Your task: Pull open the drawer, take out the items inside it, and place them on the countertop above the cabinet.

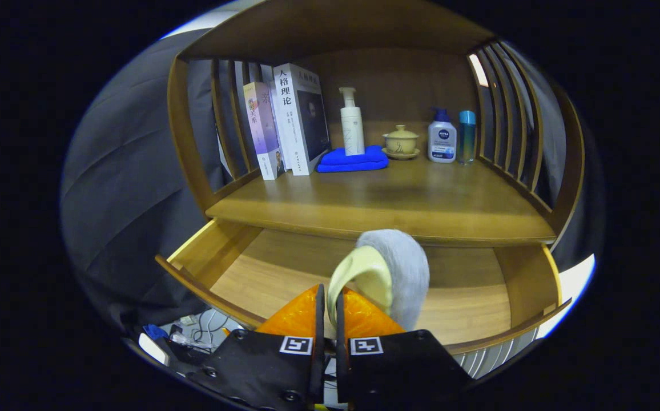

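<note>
Risk: the floppy grey-and-cream fabric slipper (384, 274) is pinched only by its near edge, so it may slip free over the open wooden drawer (478, 297) if swung abruptly. The gripper (330, 305) points level toward the far wooden countertop (421, 200), fingers nearly closed on the slipper.

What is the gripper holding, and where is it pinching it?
The gripper pinches the thin yellow rim of a grey fuzzy slipper-like thing above the open drawer.
</note>
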{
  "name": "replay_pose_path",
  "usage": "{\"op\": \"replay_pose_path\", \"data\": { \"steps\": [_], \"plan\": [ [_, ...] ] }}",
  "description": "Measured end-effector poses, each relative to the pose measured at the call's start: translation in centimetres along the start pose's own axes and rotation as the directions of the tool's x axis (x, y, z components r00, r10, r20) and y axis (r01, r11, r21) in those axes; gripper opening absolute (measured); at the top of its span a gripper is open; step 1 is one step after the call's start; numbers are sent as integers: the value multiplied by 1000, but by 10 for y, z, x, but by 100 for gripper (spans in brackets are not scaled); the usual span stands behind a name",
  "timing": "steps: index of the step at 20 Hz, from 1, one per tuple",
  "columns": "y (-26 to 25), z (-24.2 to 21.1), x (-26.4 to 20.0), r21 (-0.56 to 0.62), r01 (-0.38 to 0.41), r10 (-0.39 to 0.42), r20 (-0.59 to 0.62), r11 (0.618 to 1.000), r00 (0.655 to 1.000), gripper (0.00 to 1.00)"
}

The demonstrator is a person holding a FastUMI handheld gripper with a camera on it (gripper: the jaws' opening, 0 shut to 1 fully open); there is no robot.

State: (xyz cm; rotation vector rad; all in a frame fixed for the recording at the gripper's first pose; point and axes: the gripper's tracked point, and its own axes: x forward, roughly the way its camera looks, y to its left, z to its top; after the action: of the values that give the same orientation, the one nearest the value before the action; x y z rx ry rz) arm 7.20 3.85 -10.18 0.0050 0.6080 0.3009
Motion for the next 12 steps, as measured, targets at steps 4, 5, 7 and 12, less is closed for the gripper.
{"op": "replay_pose_path", "data": {
  "steps": [4,5,7,12],
  "plan": [
    [1,5,-3,-20,1,0,28,1000,1000,9],
    [0,8,-3,-28,4,-3,39,1000,999,10],
    [-5,17,-5,-56,27,-23,72,998,997,10],
    [0,45,-8,-77,11,-2,116,997,993,11]
  ]
}}
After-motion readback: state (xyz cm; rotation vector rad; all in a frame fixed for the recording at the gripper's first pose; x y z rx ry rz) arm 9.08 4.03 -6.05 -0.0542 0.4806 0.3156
